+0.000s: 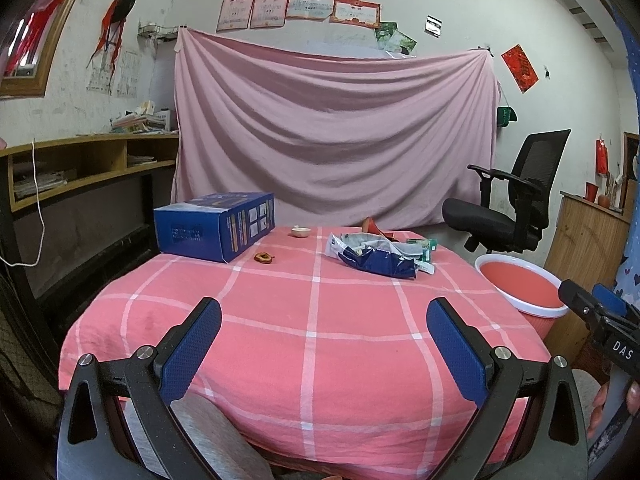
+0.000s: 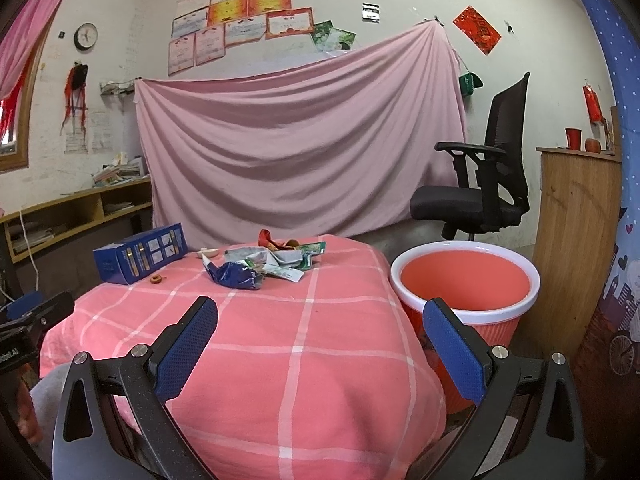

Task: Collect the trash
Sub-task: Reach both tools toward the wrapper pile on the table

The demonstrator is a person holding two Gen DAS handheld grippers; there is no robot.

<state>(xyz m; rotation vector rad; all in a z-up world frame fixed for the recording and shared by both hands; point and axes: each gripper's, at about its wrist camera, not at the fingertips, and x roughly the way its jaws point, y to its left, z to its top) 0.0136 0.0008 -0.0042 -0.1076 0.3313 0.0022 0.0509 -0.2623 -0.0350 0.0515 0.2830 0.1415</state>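
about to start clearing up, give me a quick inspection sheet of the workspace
surface: table under a pink checked cloth, near half bare
job's things: heap of wrappers at the far side; pink bin on the floor to the right, nothing seen inside
clutter: blue box at far left, small dried fruit piece beside it, small white dish behind
grippers: left gripper open, holding nothing; right gripper open, holding nothing; both short of the wrappers
cables: white cord hanging by the shelf at left
surroundings: pink sheet on the wall, black office chair behind the bin
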